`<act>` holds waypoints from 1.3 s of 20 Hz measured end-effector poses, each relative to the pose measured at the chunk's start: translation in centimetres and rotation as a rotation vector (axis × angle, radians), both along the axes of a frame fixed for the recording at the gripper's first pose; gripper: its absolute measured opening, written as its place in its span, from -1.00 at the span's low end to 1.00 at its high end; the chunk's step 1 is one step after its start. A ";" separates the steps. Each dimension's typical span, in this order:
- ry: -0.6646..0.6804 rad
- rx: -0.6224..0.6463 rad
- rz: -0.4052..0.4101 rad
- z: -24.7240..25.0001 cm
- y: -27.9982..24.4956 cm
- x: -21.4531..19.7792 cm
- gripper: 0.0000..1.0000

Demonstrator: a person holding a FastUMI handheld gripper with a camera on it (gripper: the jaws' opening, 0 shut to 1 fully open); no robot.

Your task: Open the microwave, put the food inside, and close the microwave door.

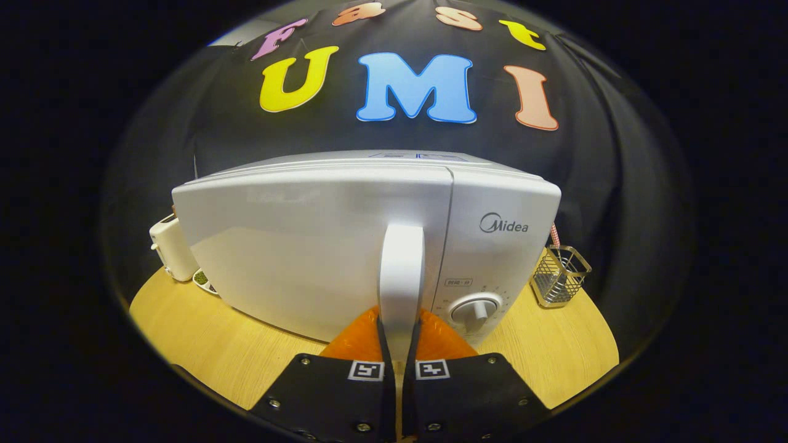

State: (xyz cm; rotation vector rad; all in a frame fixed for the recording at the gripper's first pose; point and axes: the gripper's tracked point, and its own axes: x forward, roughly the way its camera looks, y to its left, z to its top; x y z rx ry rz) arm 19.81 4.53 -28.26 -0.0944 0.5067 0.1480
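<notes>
The gripper [400,344] has its two fingers pressed together on the lower end of the door handle [401,271] of the microwave [369,246], one finger on each side of it. The door [295,258] looks shut, or very nearly so.

The hold is low on the handle and looks thin. A pull that goes off at an angle could let the fingers slip off the end. A hard tug could also drag the whole microwave forward across the table [197,332] rather than free the door.

The wooden table carries little else: a toaster [169,249] and a small dish [203,280] to the left of the microwave, and a wire basket [560,274] to its right. The food could be in that dish, though I cannot tell. Black cloth hangs behind the microwave.
</notes>
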 end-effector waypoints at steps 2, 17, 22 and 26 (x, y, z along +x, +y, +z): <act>0.002 0.012 -0.005 0.0 0.0 0.0 -0.91; 0.022 -0.091 0.011 0.1 -0.1 -0.3 -0.91; 0.015 -0.127 0.072 0.3 0.8 -5.3 -0.92; 0.072 -0.101 0.065 0.3 1.3 -6.9 -0.92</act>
